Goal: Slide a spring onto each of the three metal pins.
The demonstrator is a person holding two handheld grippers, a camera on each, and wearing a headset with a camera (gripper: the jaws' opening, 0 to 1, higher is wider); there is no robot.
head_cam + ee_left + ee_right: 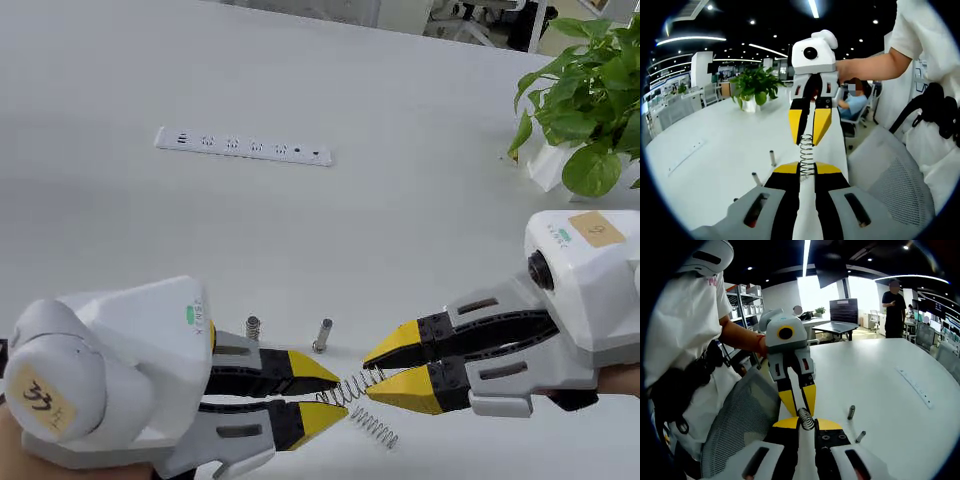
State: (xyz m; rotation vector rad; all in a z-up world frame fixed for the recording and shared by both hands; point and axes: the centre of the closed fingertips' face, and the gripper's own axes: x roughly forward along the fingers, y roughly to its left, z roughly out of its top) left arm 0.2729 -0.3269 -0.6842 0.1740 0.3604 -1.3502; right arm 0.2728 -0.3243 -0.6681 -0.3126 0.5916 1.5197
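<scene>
A spring [350, 388] hangs in the air just above the white table [400, 230], stretched between my two grippers. My left gripper [335, 397] comes in from the bottom left and is shut on one end of the spring [806, 152]. Opposite it, my right gripper [374, 376] is shut on the other end of the spring [806, 418]. Behind the tips stand two short metal pins: the left pin [253, 327] looks wrapped in a coil, the right pin [322, 335] is bare. A second spring [375, 428] lies loose on the table below the tips.
A white power strip [243, 146] lies further back on the table. A potted green plant [585, 110] stands at the far right edge. A grey mesh chair [895, 180] is beside the person. Another person [893, 302] stands far off.
</scene>
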